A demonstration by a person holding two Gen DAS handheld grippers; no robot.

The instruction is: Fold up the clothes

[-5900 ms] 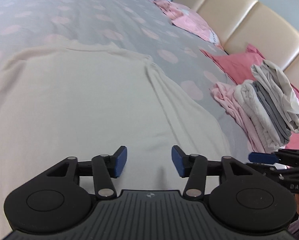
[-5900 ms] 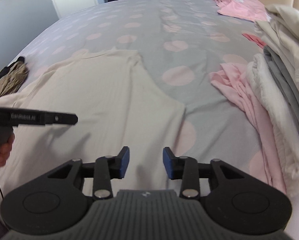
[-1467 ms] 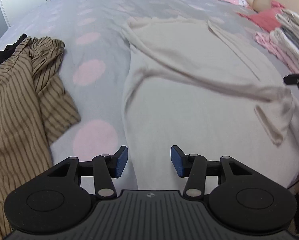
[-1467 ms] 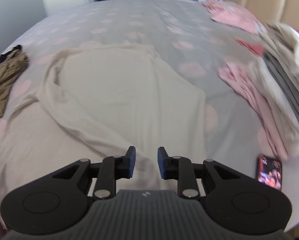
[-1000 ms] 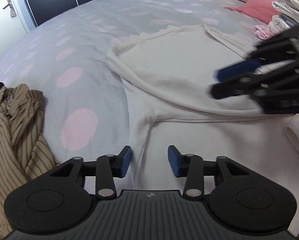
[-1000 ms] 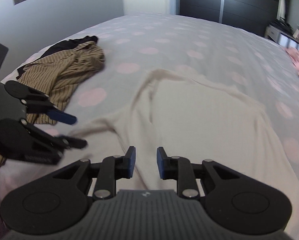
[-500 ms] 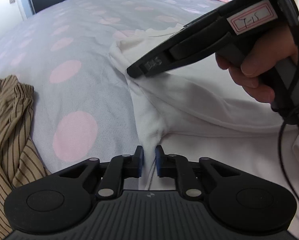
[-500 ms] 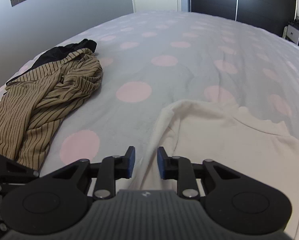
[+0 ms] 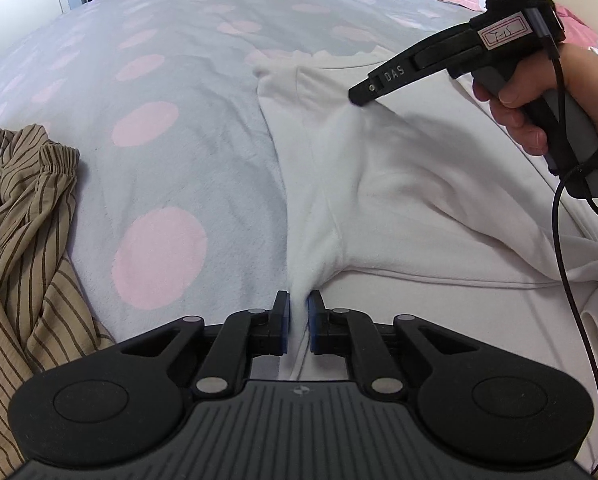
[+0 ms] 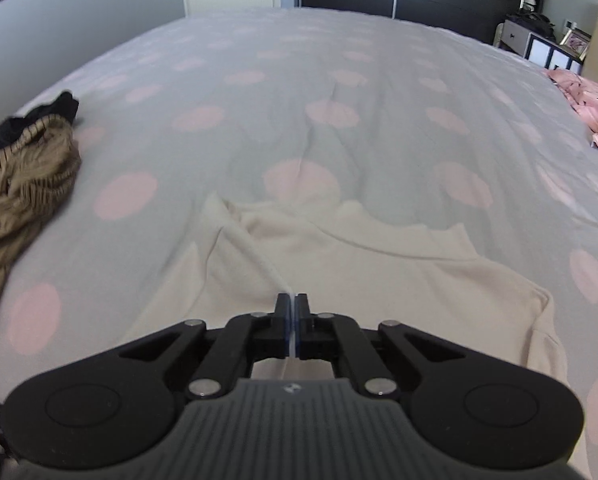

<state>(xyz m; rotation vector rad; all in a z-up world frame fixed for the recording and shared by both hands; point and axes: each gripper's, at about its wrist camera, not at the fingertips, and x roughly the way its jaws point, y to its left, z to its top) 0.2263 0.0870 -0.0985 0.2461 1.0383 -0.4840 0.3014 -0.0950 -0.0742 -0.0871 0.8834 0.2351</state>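
Left gripper (image 9: 297, 322) and right gripper (image 10: 292, 322), each clamped on the cream top (image 9: 399, 168); right pinch apparently a thin fold, on the bed (image 9: 187, 80).

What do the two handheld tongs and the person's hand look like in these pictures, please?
Both tongs, left and right, are matte black, with blue-padded fingers on linkages with silver pins above a ribbed grey base. Seen side-on, the right one has a grey handle, "DAS" lettering, a red-outlined handwritten label and a black cable. The hand shows a fuzzy lilac cuff.
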